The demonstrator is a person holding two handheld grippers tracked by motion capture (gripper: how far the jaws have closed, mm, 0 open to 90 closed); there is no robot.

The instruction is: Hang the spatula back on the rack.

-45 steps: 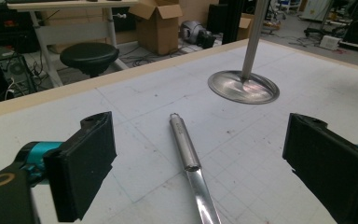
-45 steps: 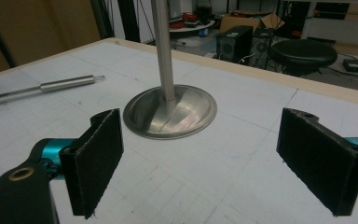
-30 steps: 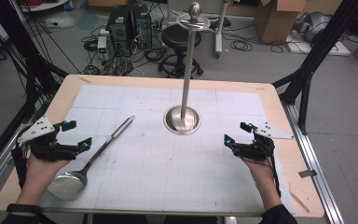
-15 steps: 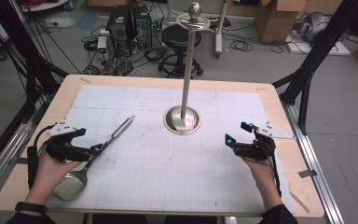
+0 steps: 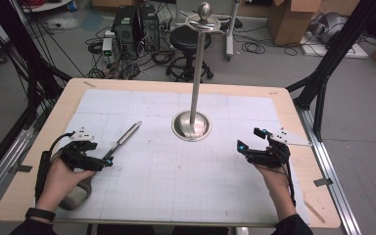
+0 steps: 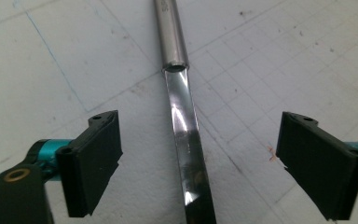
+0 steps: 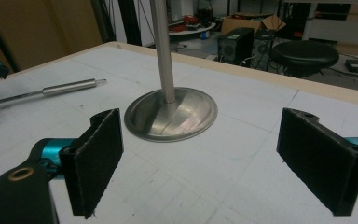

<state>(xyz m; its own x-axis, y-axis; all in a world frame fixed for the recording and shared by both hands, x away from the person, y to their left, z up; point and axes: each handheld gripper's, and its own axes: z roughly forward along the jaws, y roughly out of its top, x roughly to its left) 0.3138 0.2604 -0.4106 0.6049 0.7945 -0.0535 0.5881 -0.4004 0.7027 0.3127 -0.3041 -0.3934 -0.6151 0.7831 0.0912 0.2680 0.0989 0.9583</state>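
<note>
A long steel utensil [image 5: 125,135] lies slanted on the white gridded mat [image 5: 147,196] at the left, its bowl end [image 5: 73,197] near the front edge under the person's left hand. My left gripper [image 5: 106,161] is open and straddles the utensil's flat shaft [image 6: 186,135], one jaw on each side and neither touching; the tubular handle [image 6: 170,32] runs on ahead. A steel stand [image 5: 192,125] with a round base and tall pole rises at the table's middle. My right gripper [image 5: 248,138] is open at the right and faces the stand's base [image 7: 171,113], with nothing between its jaws.
The stand's pole [image 5: 198,73] ends in a ball and cross-piece high above the mat. The wooden table edge [image 5: 303,147] borders the mat. Behind the table are a stool [image 5: 188,36], computer cases and cables on the floor.
My left gripper has moved right, from the table's left side to over the utensil's shaft. The right gripper has stayed put.
</note>
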